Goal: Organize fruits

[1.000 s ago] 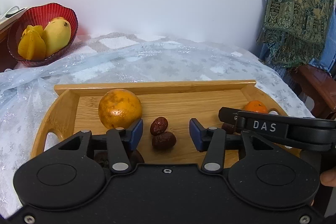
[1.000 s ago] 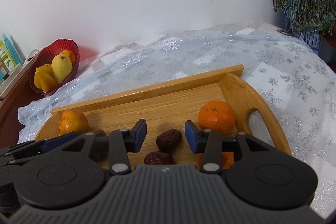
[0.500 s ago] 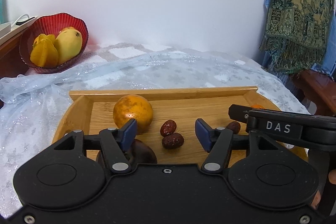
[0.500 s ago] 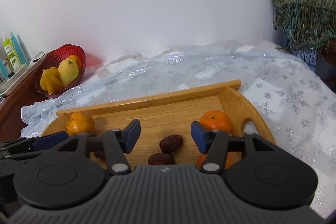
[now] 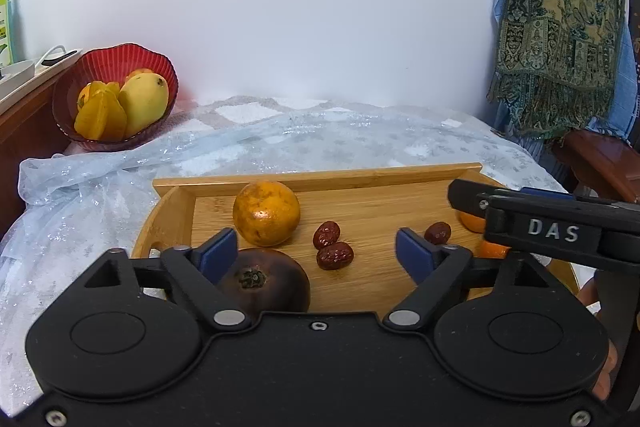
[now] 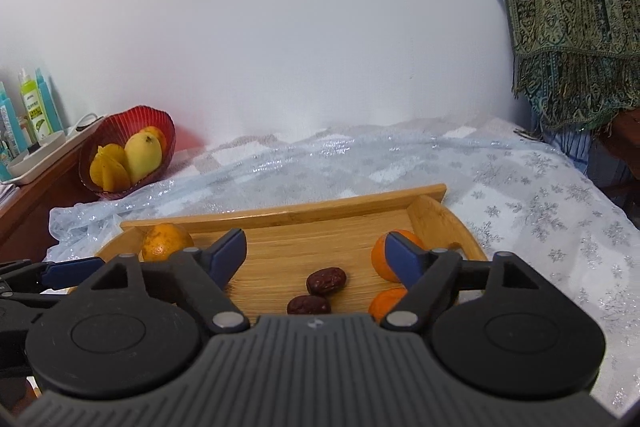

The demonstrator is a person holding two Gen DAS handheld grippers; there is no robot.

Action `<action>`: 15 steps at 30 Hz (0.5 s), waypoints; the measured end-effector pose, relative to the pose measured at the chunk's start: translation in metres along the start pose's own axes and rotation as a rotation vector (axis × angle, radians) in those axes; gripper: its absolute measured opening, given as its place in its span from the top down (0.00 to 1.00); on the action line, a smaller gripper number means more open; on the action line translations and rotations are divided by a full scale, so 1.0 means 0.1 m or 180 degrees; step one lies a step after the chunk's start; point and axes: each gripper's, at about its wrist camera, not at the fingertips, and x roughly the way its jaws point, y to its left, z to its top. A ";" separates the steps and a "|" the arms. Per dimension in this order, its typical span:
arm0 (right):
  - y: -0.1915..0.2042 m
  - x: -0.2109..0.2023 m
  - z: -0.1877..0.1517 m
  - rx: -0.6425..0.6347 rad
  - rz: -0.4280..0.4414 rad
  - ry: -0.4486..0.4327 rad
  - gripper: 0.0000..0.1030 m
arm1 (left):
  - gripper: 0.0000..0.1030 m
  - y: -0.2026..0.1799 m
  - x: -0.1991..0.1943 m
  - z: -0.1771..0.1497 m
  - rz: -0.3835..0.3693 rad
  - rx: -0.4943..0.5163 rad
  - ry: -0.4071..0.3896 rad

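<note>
A wooden tray (image 5: 372,175) (image 6: 288,213) lies on the snowflake cloth. On it are a large orange (image 5: 266,213) (image 6: 166,241), a dark round fruit (image 5: 264,285), three red dates (image 5: 334,255) (image 6: 326,281) and two small tangerines (image 6: 394,255) at the right end. My left gripper (image 5: 316,251) is open and empty above the tray's near left part, its left finger over the dark fruit. My right gripper (image 6: 316,251) is open and empty above the dates. The right gripper also shows in the left wrist view (image 5: 552,223).
A red bowl (image 5: 116,67) (image 6: 128,121) with a mango and starfruit stands at the back left by the wall. A wooden side table with bottles (image 6: 34,103) is at the left. A patterned scarf (image 5: 560,27) hangs over a chair at the right.
Both grippers have pulled back and risen from the tray, and their jaws have opened wider. The dark fruit has come into view under the left gripper.
</note>
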 end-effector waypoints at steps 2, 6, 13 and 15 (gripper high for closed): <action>-0.02 -0.04 0.00 0.0031 0.0003 -0.0041 0.13 | 0.13 0.01 -0.03 -0.01 0.0012 -0.0029 -0.0008; -0.06 -0.10 0.00 0.0097 0.0003 -0.0114 0.11 | 0.09 0.03 -0.07 -0.03 0.0043 -0.0057 -0.0020; -0.08 -0.20 -0.02 0.0105 0.0031 -0.0226 0.00 | 0.03 0.00 -0.12 -0.05 0.0086 -0.0018 -0.0046; -0.05 -0.23 -0.03 0.0046 0.0010 -0.0261 0.00 | 0.02 0.00 -0.14 -0.06 0.0097 -0.0009 -0.0062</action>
